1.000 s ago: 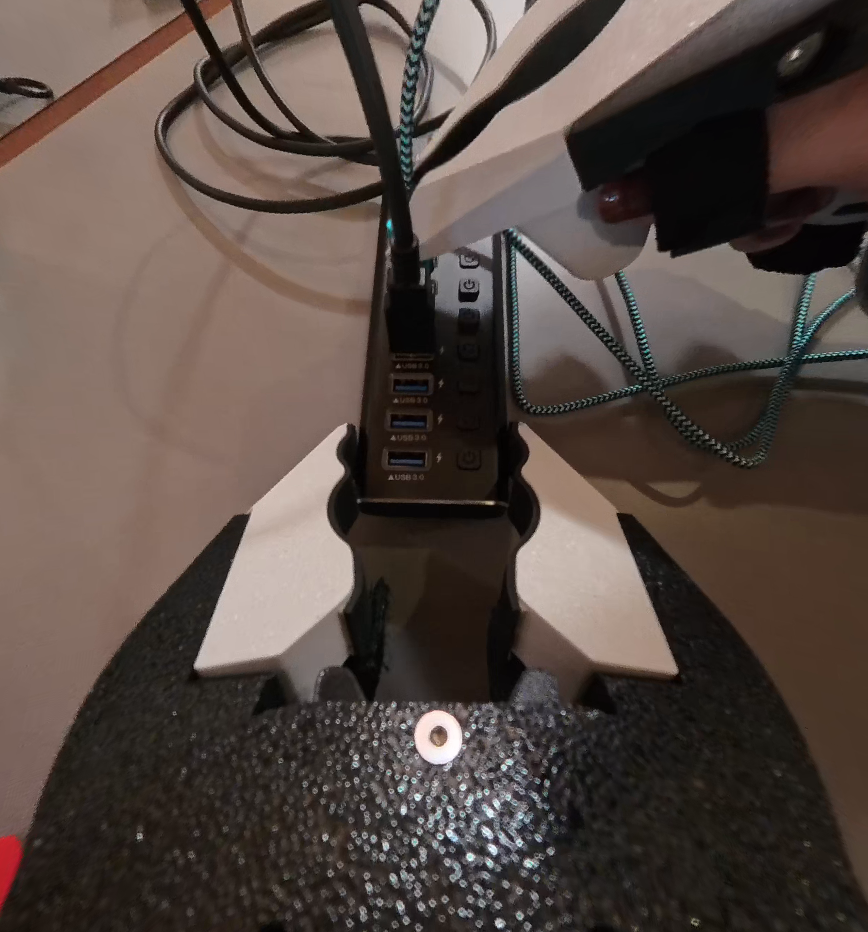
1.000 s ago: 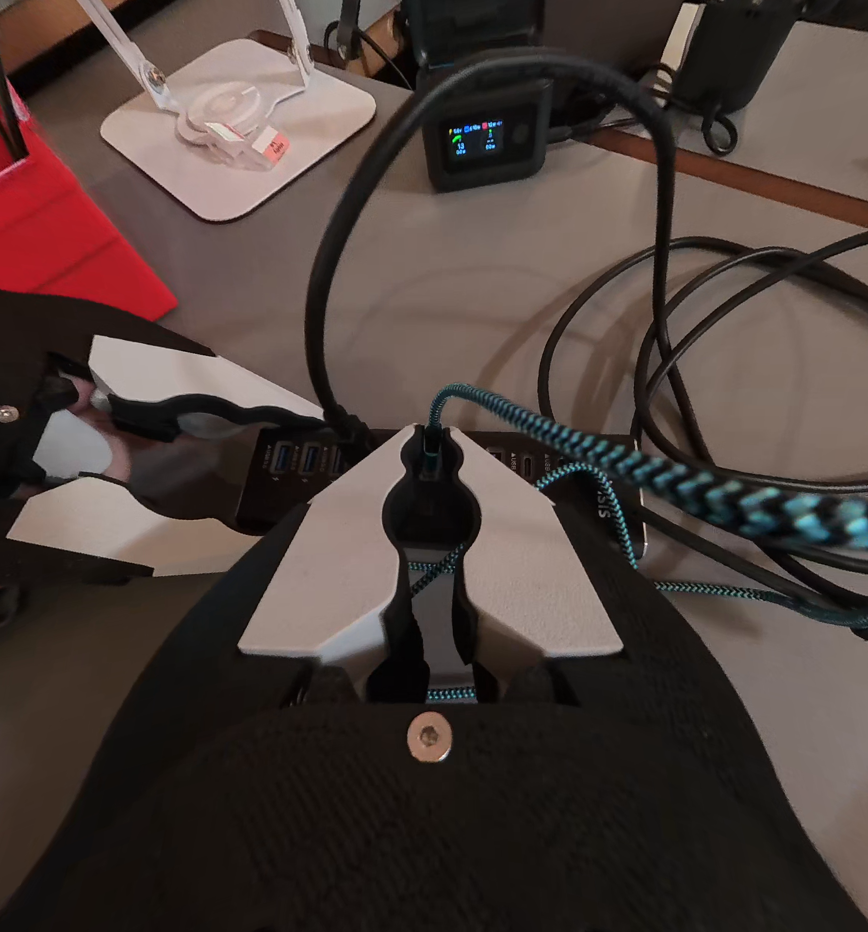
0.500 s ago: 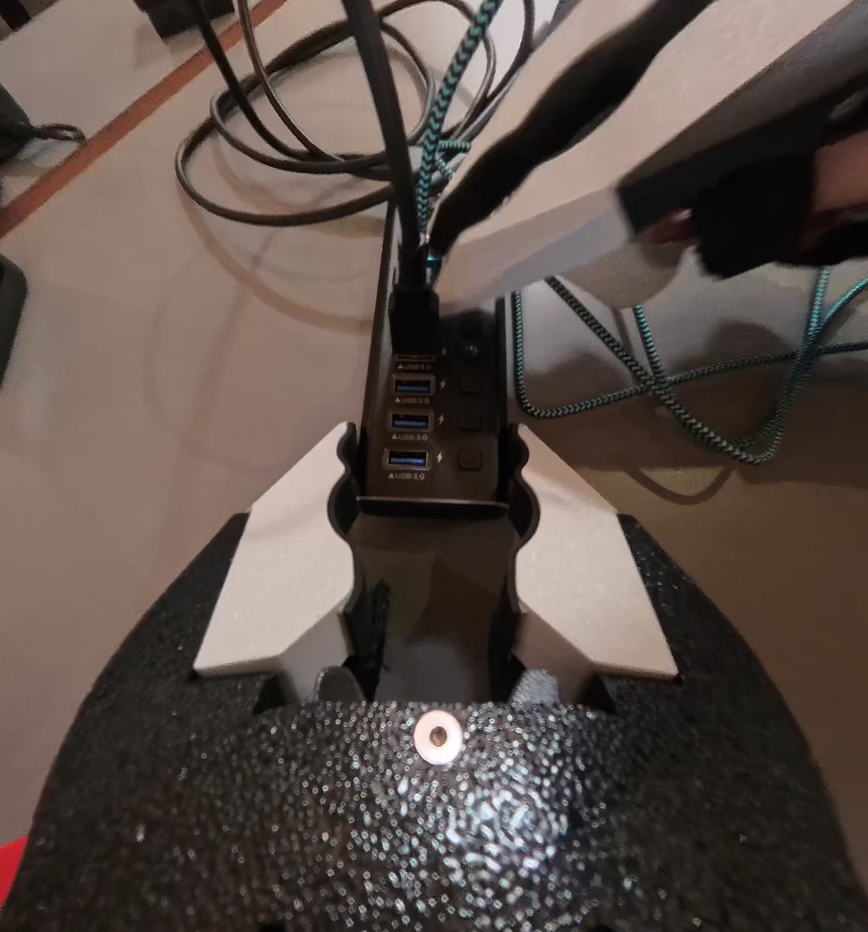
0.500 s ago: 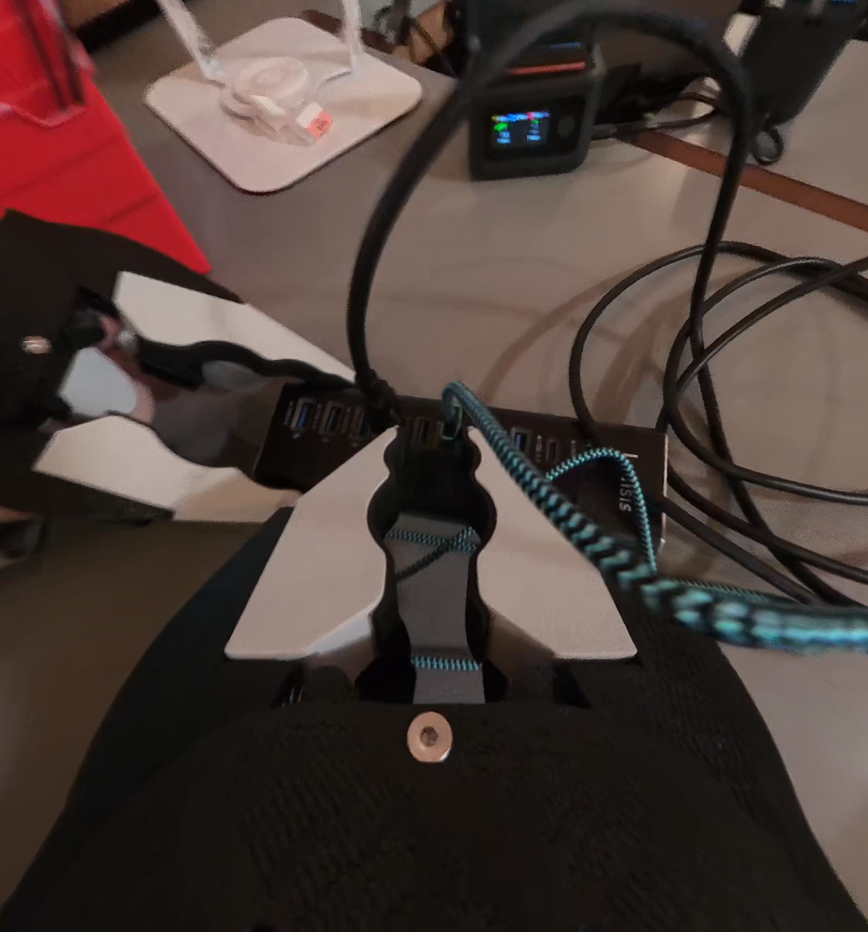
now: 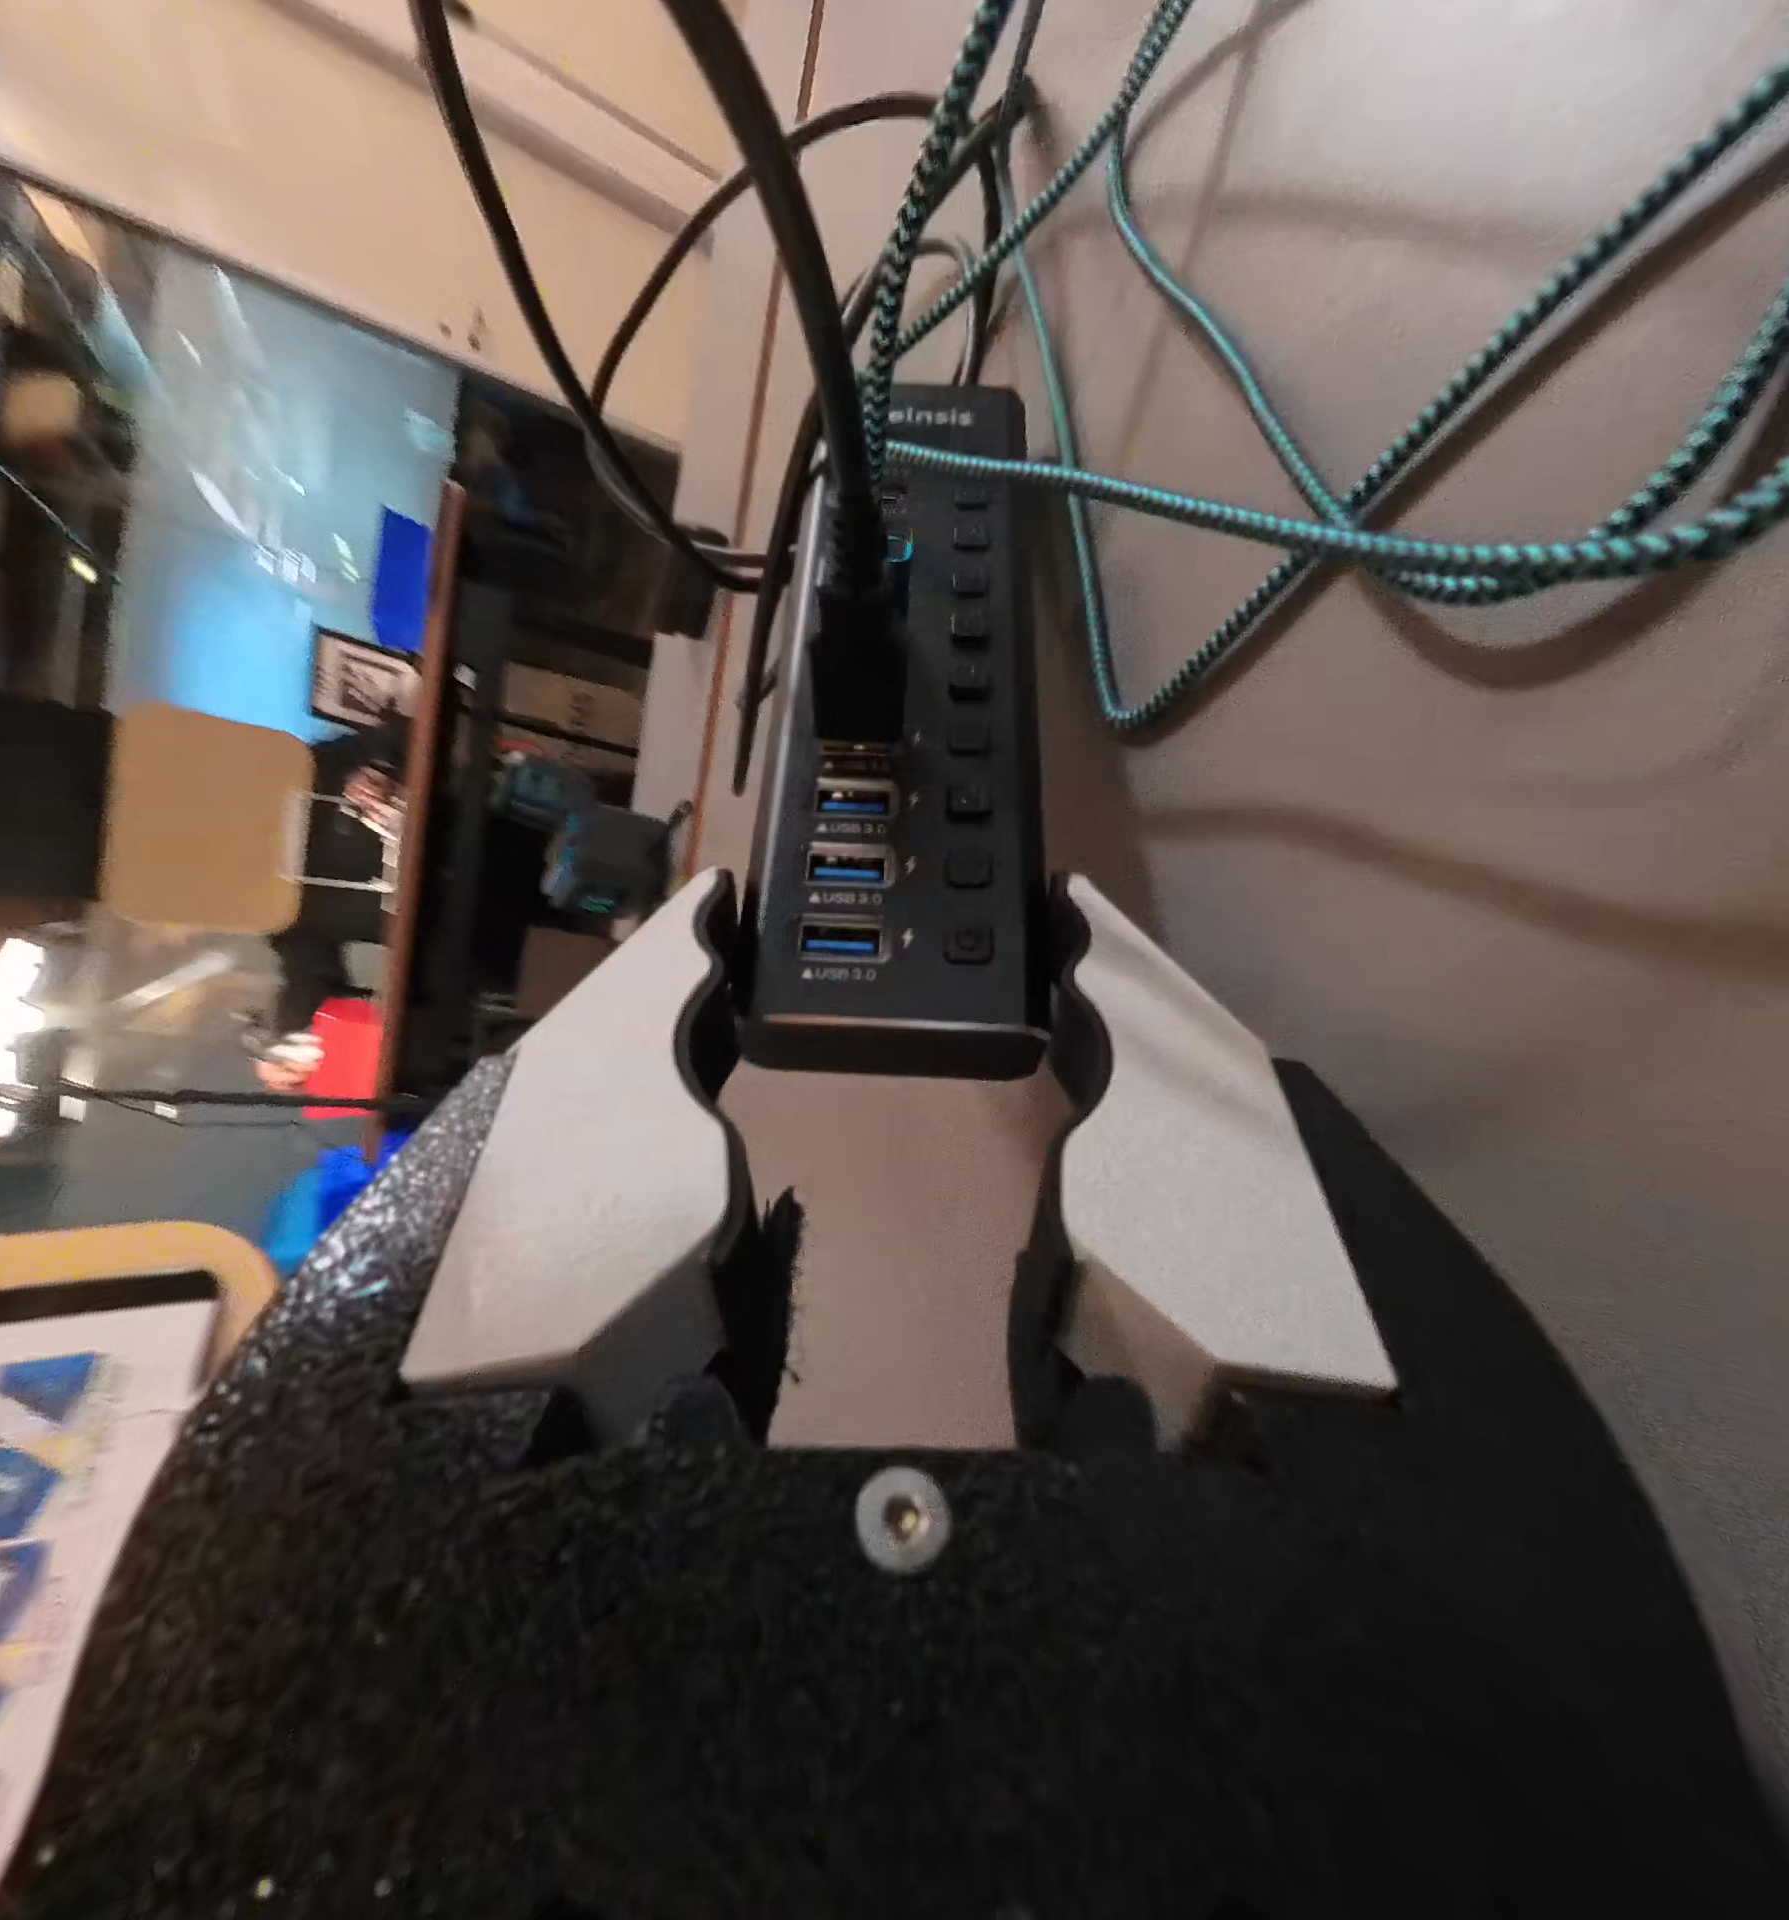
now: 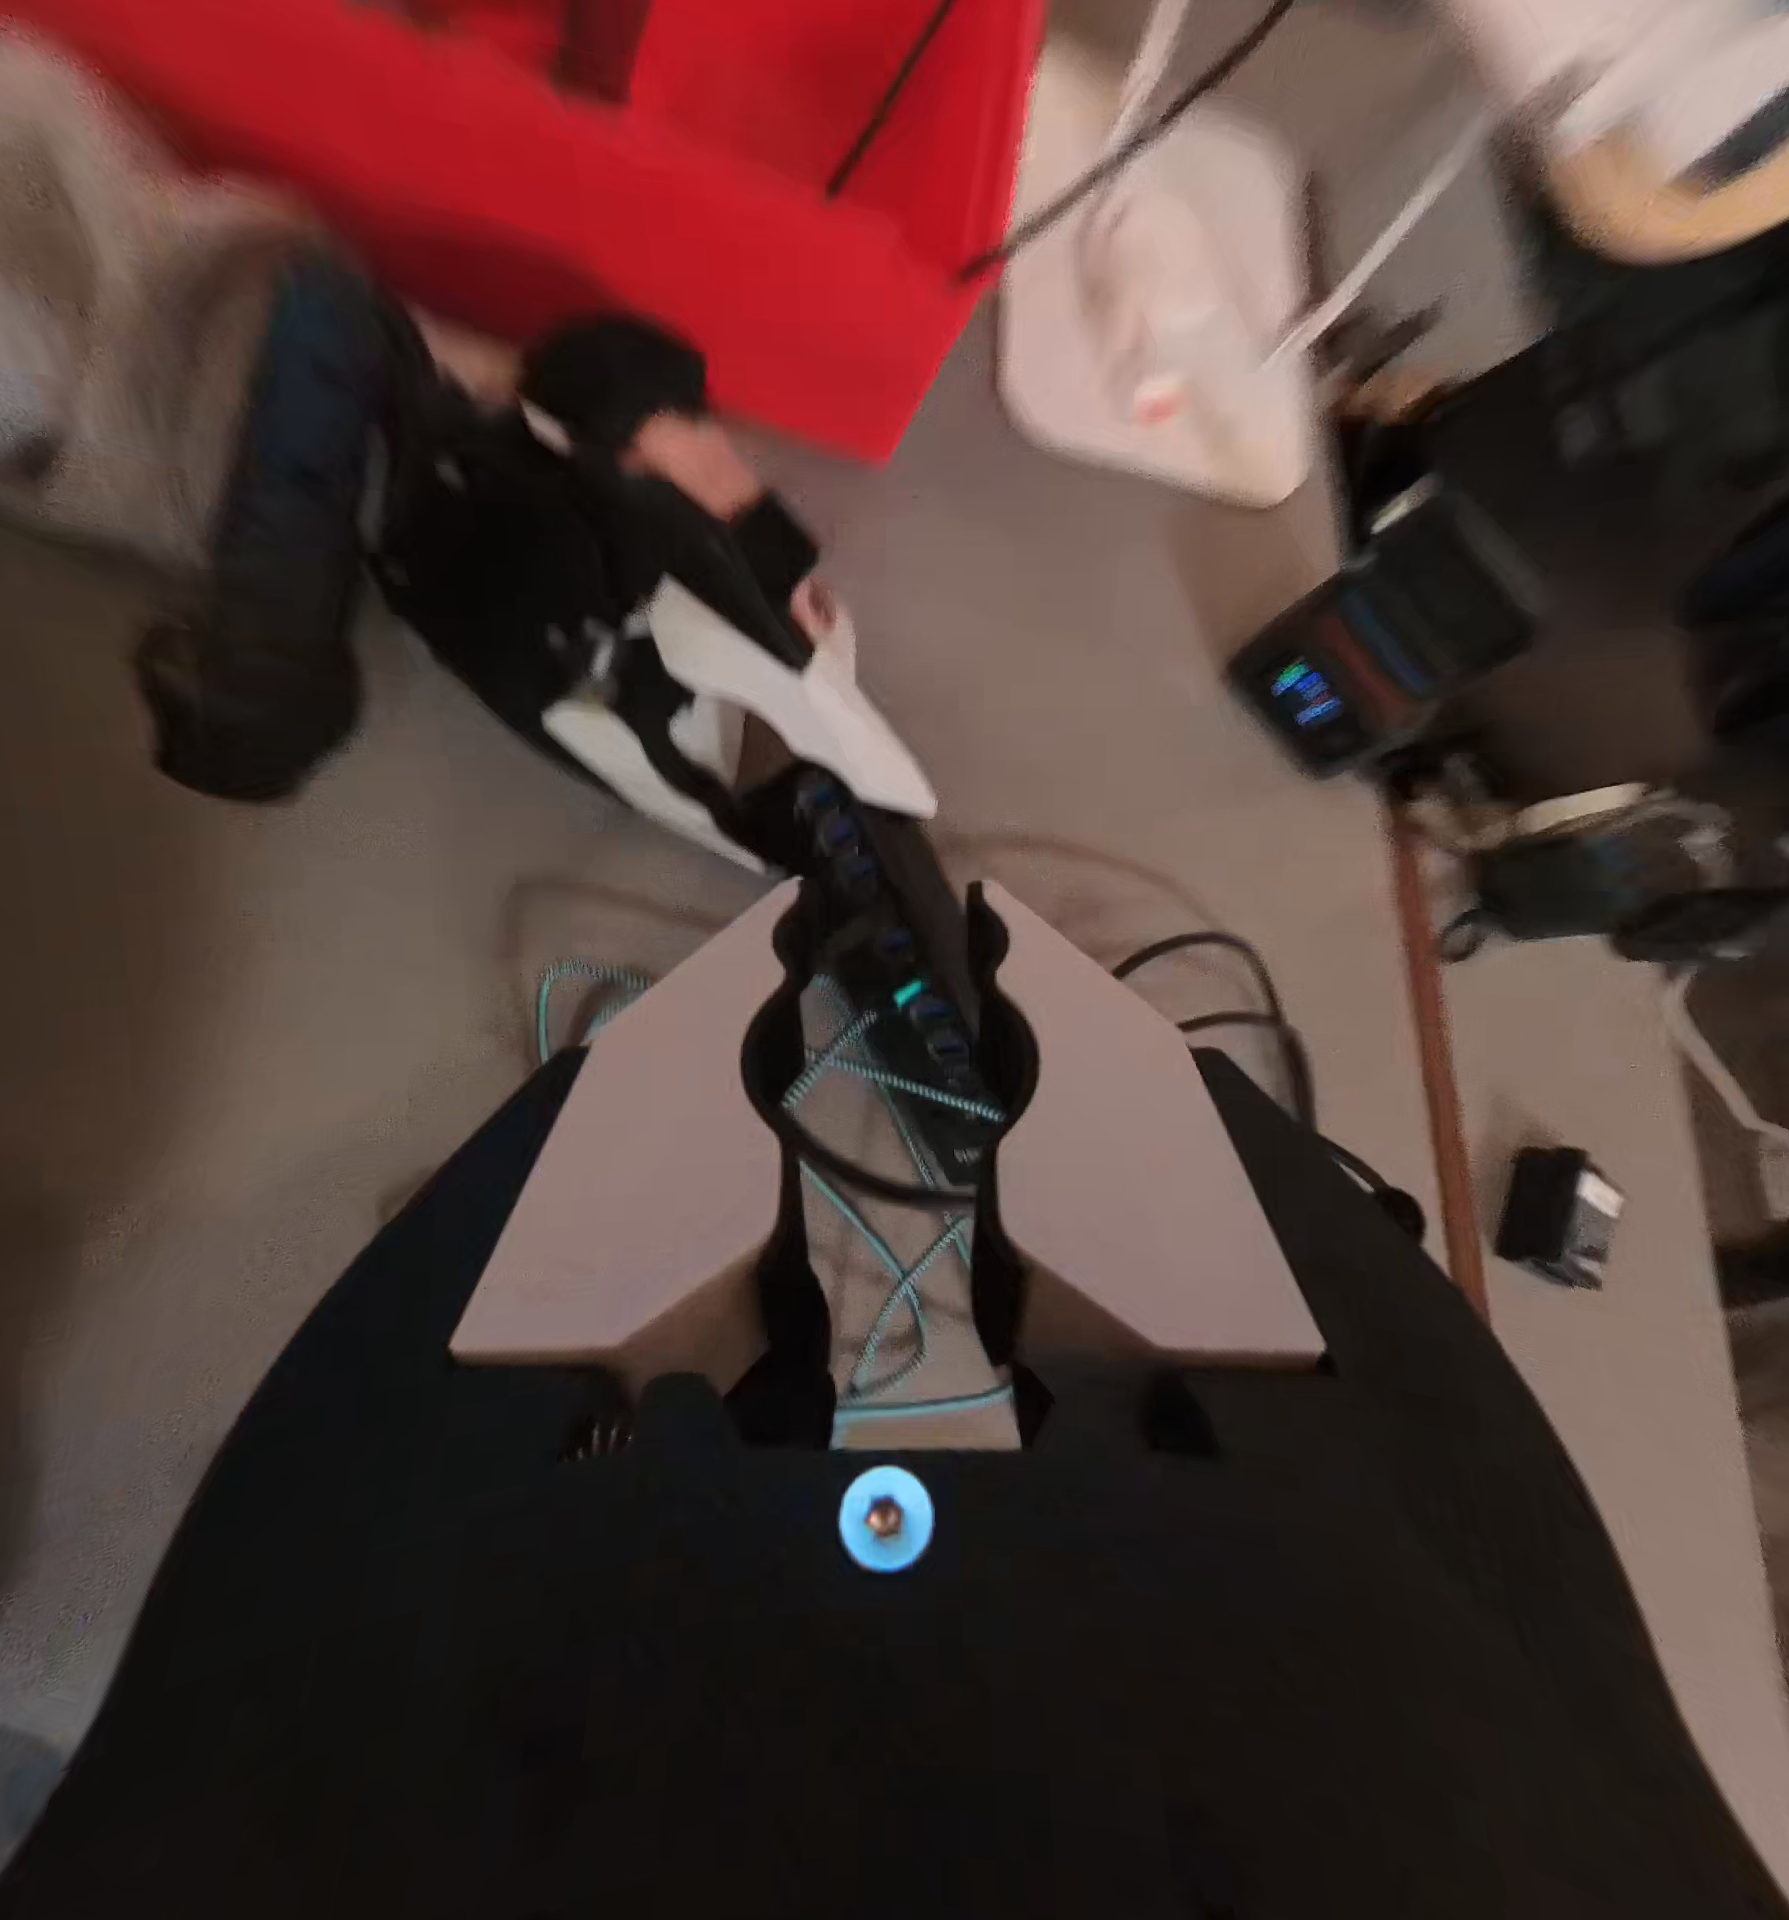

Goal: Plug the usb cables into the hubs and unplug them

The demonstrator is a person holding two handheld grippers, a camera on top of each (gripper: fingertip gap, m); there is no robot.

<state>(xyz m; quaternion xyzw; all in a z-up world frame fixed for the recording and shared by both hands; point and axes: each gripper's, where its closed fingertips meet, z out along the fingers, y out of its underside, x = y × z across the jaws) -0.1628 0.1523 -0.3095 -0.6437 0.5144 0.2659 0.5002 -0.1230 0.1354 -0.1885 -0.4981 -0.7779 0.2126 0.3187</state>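
Observation:
A black USB hub (image 5: 931, 727) with a row of blue ports lies along the left wrist view. My left gripper (image 5: 890, 914) is shut on its near end, one finger on each long side. A black cable's plug (image 5: 854, 665) sits in a port, with three free ports nearer me. A teal braided cable (image 5: 1233, 520) runs to the hub just beyond the black plug and looks plugged in. My right gripper (image 6: 885, 894) is open and empty, high above the hub (image 6: 937, 1049), which shows through its gap. The left gripper's white fingers (image 6: 817, 717) show there too. The right wrist view is blurred.
A red box (image 6: 661, 187) and a white stand base (image 6: 1160, 343) lie beyond the hub. A small black device with a lit screen (image 6: 1378, 665) and a black adapter (image 6: 1555, 1216) are to the right. Loops of black cable (image 6: 1233, 987) and teal cable (image 5: 1492, 468) lie on the beige table.
My right gripper let go of the teal plug, opened and rose well above the hub. My left gripper kept its hold on the hub, and its view rolled and tilted.

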